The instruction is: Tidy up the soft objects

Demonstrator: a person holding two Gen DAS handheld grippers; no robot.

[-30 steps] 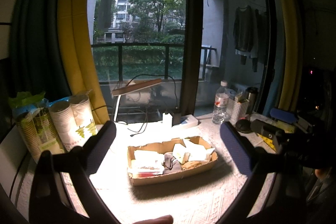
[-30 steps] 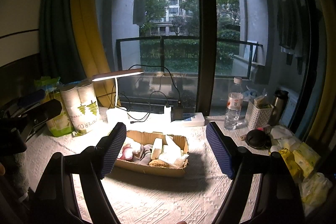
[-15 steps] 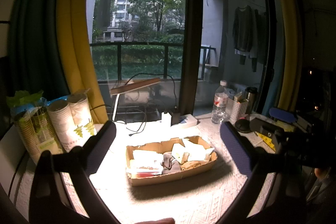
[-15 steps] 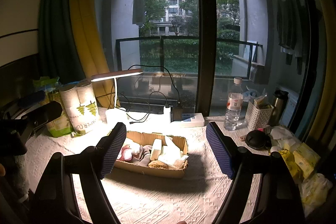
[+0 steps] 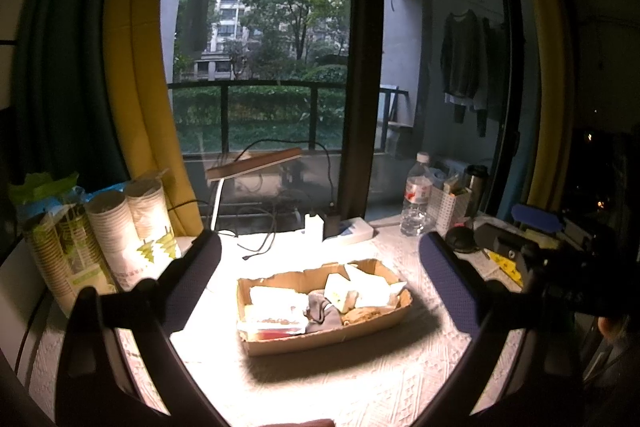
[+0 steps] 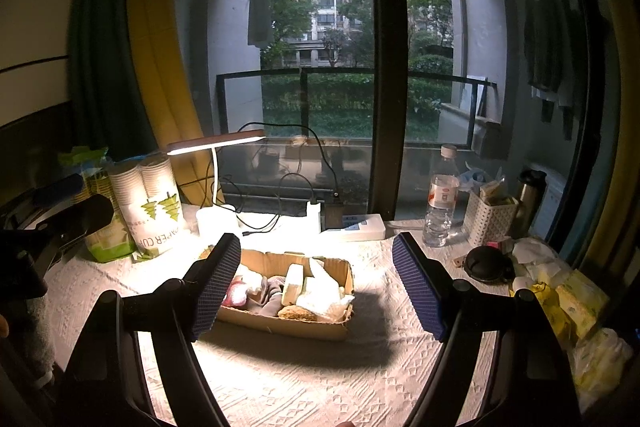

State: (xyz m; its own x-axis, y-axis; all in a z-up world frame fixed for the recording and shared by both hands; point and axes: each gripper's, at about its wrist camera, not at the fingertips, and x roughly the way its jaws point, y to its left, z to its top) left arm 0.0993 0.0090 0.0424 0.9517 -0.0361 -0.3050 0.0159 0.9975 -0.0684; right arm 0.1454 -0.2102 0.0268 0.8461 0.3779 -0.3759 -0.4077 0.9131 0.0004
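Both tongs gape, empty. The cardboard tray (image 5: 324, 337) of soft items lies at 12 o'clock from the left tongs (image 5: 320, 287), at 11 from the right tongs (image 6: 316, 287), its long axis crosswise.

Desk lamp (image 6: 216, 143), water bottle (image 6: 441, 197), paper cups (image 6: 154, 203)

brown cardboard box (image 5: 320, 339), yellow curtain (image 5: 136, 107)

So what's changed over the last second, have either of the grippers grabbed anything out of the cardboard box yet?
Nothing visibly changed. The left gripper and the right gripper both still hang open and empty above the table, short of the cardboard box, and the soft things in it lie as they did.
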